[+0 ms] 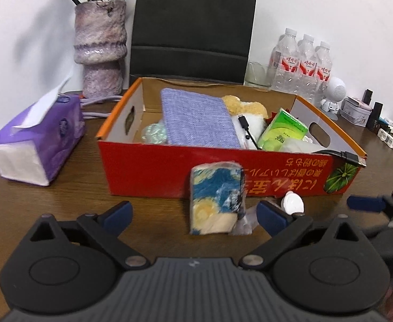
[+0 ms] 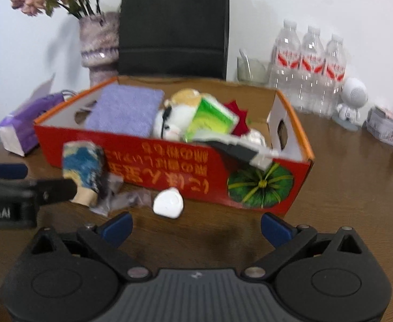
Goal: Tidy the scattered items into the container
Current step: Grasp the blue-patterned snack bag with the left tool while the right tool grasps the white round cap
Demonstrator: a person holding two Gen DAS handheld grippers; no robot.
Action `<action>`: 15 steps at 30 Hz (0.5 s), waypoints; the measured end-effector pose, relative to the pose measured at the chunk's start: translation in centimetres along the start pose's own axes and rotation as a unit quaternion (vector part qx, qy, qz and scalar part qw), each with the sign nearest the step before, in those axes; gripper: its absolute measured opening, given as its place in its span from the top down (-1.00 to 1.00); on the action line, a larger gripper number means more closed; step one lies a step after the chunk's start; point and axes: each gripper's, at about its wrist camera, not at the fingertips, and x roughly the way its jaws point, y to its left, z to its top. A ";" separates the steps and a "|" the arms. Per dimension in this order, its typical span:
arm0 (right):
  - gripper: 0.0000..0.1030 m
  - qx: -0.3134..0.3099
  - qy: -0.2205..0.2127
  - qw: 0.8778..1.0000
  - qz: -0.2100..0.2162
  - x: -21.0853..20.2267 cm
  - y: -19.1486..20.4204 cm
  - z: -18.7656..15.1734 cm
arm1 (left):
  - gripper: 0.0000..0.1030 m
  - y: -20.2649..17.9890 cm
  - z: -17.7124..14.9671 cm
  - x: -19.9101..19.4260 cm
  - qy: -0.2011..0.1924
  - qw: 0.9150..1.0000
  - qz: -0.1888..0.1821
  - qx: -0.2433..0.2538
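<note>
Two tools hover over the brown bench, the left tool and the right tool, each with blue fingers spread wide and holding nothing. A blue-and-yellow painted tissue pack leans against the front wall of the red cardboard box, with a small white case on the bench just beside it. Yellow Japanese characters run upside down along that wall, beside a green pumpkin picture. Three water bottles wear red-and-white labels, unreadable.
</note>
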 end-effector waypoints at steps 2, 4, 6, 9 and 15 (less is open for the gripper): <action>-0.94 0.008 0.001 1.000 0.005 0.6 0.0 -0.2 | -0.93 -0.4 0.2 0.9 0.002 1.000 0.001 -0.004; -0.80 0.014 -0.004 1.000 0.006 0.9 0.0 -0.1 | -0.84 -0.6 0.3 1.7 0.007 1.000 -0.001 -0.010; -0.70 0.021 -0.009 1.000 0.008 1.1 0.1 0.0 | -0.60 -0.6 0.2 2.3 0.013 1.000 -0.005 -0.017; -0.49 0.026 -0.016 0.999 0.011 1.3 0.3 0.4 | -0.38 -0.2 0.4 3.0 0.019 0.999 -0.014 -0.031; -0.13 0.030 -0.014 0.999 0.018 2.2 1.0 0.9 | 0.36 0.7 0.4 3.2 0.020 0.998 -0.028 -0.046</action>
